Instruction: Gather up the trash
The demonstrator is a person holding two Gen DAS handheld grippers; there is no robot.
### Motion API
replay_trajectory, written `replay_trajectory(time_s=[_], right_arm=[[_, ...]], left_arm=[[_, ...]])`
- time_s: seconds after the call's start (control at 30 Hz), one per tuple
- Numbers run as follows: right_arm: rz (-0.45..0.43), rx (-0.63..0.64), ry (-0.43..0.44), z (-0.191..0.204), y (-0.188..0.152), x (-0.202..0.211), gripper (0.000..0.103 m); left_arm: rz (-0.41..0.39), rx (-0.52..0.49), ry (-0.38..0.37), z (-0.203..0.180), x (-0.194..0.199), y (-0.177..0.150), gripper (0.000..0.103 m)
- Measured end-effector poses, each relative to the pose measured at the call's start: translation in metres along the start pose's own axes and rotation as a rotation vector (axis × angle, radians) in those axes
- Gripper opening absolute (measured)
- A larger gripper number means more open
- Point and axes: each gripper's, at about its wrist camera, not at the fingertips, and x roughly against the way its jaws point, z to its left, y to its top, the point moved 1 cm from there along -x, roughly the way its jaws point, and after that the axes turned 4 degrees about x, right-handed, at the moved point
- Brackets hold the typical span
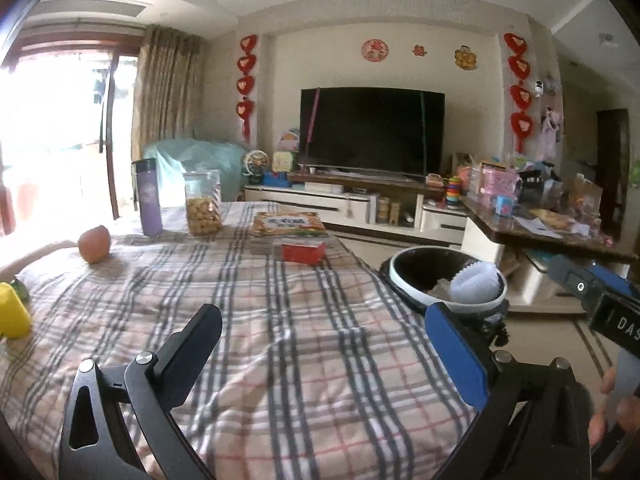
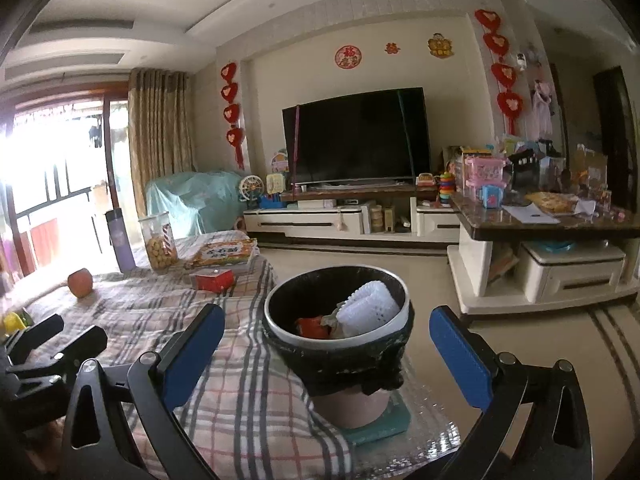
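Left gripper and right gripper both spread wide, empty. Trash bin just beside plaid-covered table edge, white foam net inside. Risk: mistaking apple or red box, far side from bin, for trash.

Plaid-covered table carries an apple, purple bottle and biscuit jar. A red box sits beside the flat snack pack. Yellow object at the left edge.
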Motion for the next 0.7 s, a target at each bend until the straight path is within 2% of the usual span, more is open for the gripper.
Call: replay_trajectory(time_s=[0.2, 0.7], right_arm=[[-0.003, -0.032, 0.018, 0.0, -0.004, 0.004, 0.103], [0.016, -0.016, 0.025, 0.01, -0.009, 0.005, 0.103]], left_arm=[[-0.003, -0.001, 0.016, -0.003, 0.003, -0.002, 0.103], [-0.009, -0.001, 0.015, 0.006, 0.006, -0.002, 0.102]])
